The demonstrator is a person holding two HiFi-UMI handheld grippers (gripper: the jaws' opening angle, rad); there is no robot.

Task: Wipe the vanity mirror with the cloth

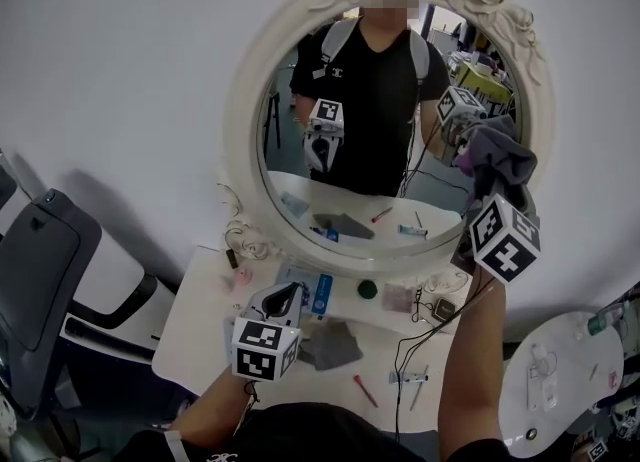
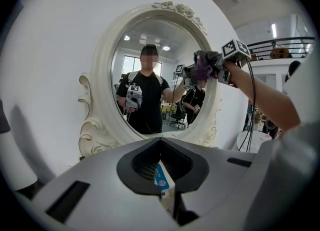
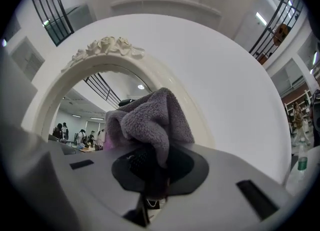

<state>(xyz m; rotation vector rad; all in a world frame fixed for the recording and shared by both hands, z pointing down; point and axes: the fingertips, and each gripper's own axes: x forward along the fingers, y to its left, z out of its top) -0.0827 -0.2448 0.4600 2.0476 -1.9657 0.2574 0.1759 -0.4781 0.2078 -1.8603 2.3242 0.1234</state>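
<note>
Cloth (image 1: 500,155): I have this grey, fuzzy piece bunched up and clamped in the right gripper (image 1: 485,185). My right gripper view shows the jaws closed on its lower folds, with the rest (image 3: 150,117) puffed out above them. It sits at about 3 o'clock on the oval mirror (image 1: 385,150), right at the edge of the glass beside the white carved frame (image 1: 245,100). In the head view the cloth meets its own reflection there, so it reads as touching the glass. From the left gripper view, the same cloth (image 2: 202,65) shows at the mirror's 2 o'clock, with my forearm reaching in from the right.

My left gripper (image 1: 288,295) hangs low at roughly 7 o'clock in the head view, over the white table (image 1: 200,340) below the mirror. Its own camera shows the jaws drawn together with nothing between them. A blue-and-white box (image 2: 161,177) on the table shows through the notch.

On the table, that box (image 1: 322,295) lies just beside the left gripper at its 3 o'clock. A second grey cloth (image 1: 330,345) lies near it at 5 o'clock, and a red pen (image 1: 365,390) lies further toward me. A round green lid (image 1: 367,289) rests near the mirror's base.
</note>
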